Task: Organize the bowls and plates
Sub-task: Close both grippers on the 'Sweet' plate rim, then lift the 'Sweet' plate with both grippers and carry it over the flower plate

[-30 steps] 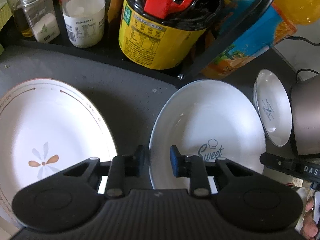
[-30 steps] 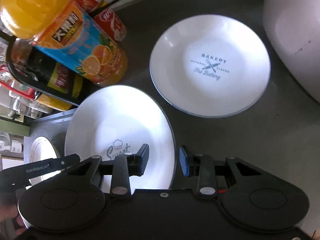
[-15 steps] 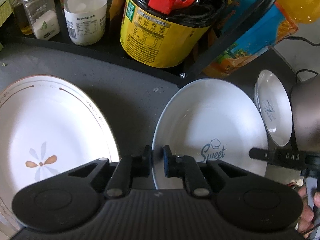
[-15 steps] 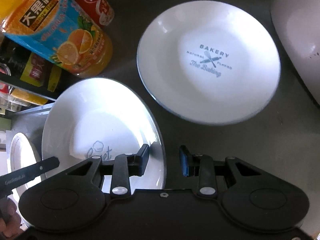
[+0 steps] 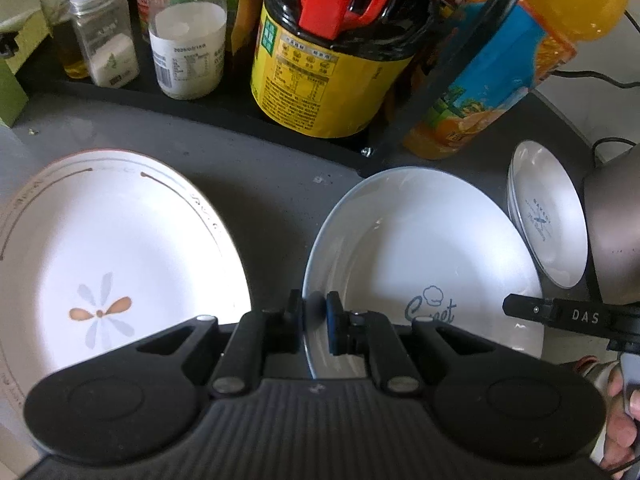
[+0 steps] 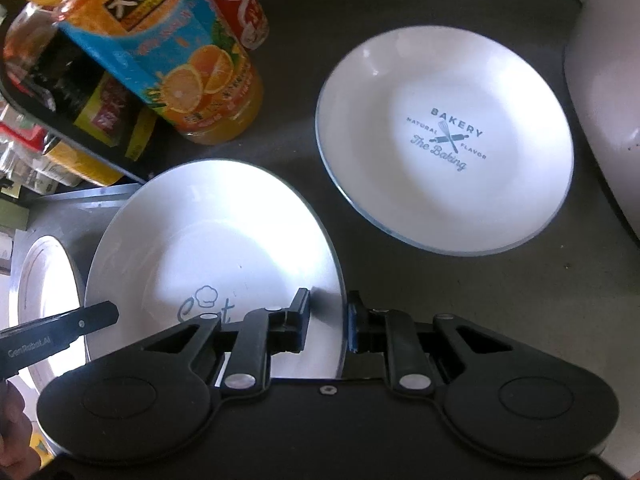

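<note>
We read "Sweet" on the near plate (image 5: 424, 264) and "BAKERY NATURAL FLAVOR The Baking" on the far plate (image 6: 444, 140). The left gripper (image 6: 60, 336) (its side bar) says "GenRobot.AI"; the right gripper (image 5: 576, 315) shows "DAS".

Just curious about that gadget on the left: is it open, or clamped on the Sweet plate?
Clamped. The left gripper has its two fingers pressed on either side of the Sweet plate rim.

Both wrist views share "Sweet" plate (image 5: 424, 248)
</note>
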Demonstrator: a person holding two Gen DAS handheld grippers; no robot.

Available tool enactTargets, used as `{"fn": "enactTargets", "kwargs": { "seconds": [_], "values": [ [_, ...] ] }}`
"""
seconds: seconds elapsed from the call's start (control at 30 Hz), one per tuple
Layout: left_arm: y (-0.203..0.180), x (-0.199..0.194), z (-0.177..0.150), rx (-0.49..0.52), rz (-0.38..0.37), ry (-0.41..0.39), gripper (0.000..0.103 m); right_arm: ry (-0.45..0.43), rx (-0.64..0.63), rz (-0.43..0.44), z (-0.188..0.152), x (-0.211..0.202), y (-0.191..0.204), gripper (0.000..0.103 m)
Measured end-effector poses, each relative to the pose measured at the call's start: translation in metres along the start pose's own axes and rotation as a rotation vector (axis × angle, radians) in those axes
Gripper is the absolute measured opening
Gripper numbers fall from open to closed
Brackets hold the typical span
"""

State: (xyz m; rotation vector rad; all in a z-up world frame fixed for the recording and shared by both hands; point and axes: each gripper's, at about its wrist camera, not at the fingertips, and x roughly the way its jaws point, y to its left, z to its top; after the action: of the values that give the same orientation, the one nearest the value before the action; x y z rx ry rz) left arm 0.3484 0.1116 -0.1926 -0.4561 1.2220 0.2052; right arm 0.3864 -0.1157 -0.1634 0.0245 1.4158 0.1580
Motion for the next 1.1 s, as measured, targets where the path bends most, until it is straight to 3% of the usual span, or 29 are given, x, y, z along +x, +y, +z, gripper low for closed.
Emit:
{"fn": "enactTargets", "kwargs": {
  "seconds": [0.57,1.1],
  "values": [
    [0.017,-0.045,-0.013,-0.040,0.002,-0.075,0.009,-0.034,-0.061,0.083,-0.020,-0.023,0.013,0.018],
    [0.065,-0.084,-0.022,-0.107,0.047,-0.131,0.009,-0.036,-0.130,0.160,-0.033,-0.031,0.062,0.017]
  ]
}}
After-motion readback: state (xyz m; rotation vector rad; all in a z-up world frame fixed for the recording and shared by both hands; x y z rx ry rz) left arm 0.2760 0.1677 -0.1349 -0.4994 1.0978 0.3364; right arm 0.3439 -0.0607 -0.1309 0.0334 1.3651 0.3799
